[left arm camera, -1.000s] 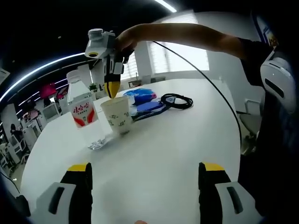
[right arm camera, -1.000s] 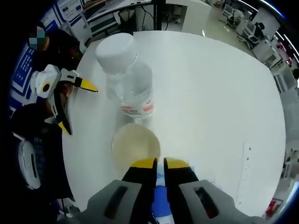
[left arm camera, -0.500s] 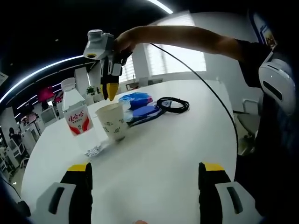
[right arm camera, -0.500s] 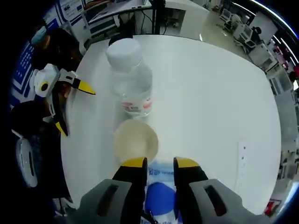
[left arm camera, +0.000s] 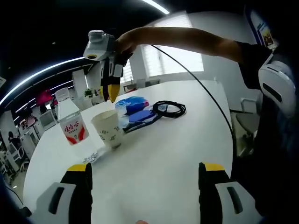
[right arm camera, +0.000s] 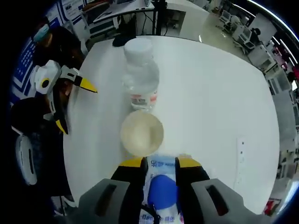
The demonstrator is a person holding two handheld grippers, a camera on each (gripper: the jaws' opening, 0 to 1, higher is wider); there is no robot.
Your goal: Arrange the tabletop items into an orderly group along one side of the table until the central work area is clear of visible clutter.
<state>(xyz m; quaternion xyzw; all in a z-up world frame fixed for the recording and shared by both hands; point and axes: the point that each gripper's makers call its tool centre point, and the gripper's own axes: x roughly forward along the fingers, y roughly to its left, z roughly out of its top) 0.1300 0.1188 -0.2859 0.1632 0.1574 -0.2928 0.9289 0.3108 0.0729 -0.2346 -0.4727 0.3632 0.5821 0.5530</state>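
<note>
On the white table (left arm camera: 177, 140) a clear water bottle (left arm camera: 70, 126) with a red-and-white label stands left of a paper cup (left arm camera: 107, 128). Blue packets (left arm camera: 133, 103) and a coiled black cable (left arm camera: 169, 108) lie behind the cup. My right gripper (left arm camera: 111, 92) hangs above the cup and packets, held by an arm from the right. In the right gripper view that gripper (right arm camera: 161, 163) is open over a blue packet (right arm camera: 161, 189), with the cup (right arm camera: 141, 133) and bottle (right arm camera: 140, 74) just ahead. My left gripper (left arm camera: 145, 168) is wide open over bare table, and its yellow-tipped fingers (right arm camera: 86, 85) show at the table's edge.
A white strip (right arm camera: 240, 158) lies on the table to the right of the cup. The table's round edge (right arm camera: 70, 154) runs close to the person's dark clothes (left arm camera: 275, 140). Office desks and chairs (right arm camera: 252, 42) stand beyond the far edge.
My right gripper's jaws were shut at the cup's rim and now stand open. The left gripper view has shifted slightly; bottle and cup sit lower and more to the left in it.
</note>
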